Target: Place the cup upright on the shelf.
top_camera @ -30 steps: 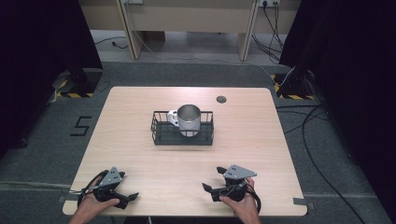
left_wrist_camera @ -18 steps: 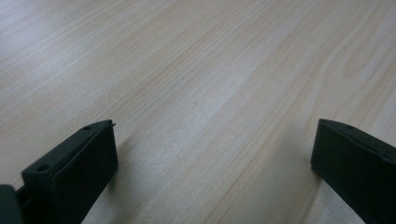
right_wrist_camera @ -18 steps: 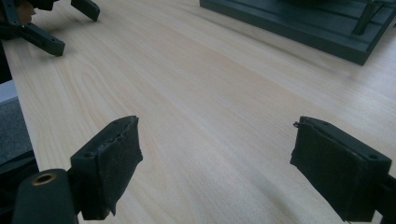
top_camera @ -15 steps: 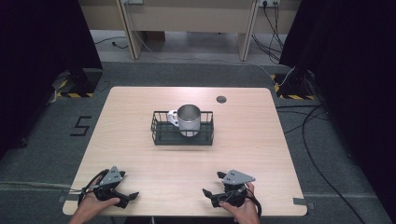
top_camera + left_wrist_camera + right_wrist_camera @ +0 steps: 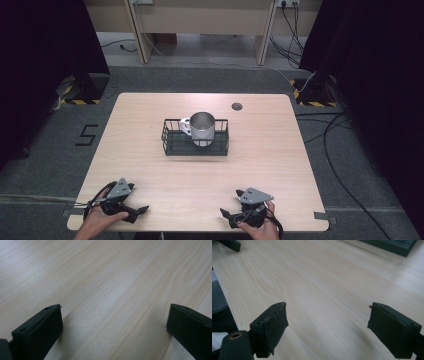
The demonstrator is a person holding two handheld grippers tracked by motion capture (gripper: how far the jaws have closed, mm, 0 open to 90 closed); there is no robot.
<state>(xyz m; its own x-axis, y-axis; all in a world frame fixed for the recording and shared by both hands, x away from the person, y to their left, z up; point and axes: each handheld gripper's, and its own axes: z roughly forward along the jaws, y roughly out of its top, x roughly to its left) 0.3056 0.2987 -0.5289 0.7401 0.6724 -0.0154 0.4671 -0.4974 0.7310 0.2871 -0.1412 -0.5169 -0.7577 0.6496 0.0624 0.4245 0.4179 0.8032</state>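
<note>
- High view: I see the table (image 5: 150, 165) with a black wire basket (image 5: 196, 145) near its middle. A metal cup (image 5: 202, 128) stands upright in the basket, toward its far wall, with a white object (image 5: 185, 125) touching the cup's left side (I cannot tell what it is).
- High view: my left gripper (image 5: 131, 212) rests at the near left corner, held by the left hand (image 5: 100, 217). My right gripper (image 5: 229, 218) rests at the near edge, right of centre, held by the right hand (image 5: 260, 227). Both are well apart from the basket.
- Left gripper view: the left gripper (image 5: 113, 322) is released, jaws spread wide, with bare wood grain between them. Nothing is grasped.
- Right gripper view: the right gripper (image 5: 327, 322) is likewise released, jaws wide apart over bare wood. The basket (image 5: 392, 245) shows as a dark base at the top right (far off), and the left gripper (image 5: 230, 244) shows at the top left corner.
</note>
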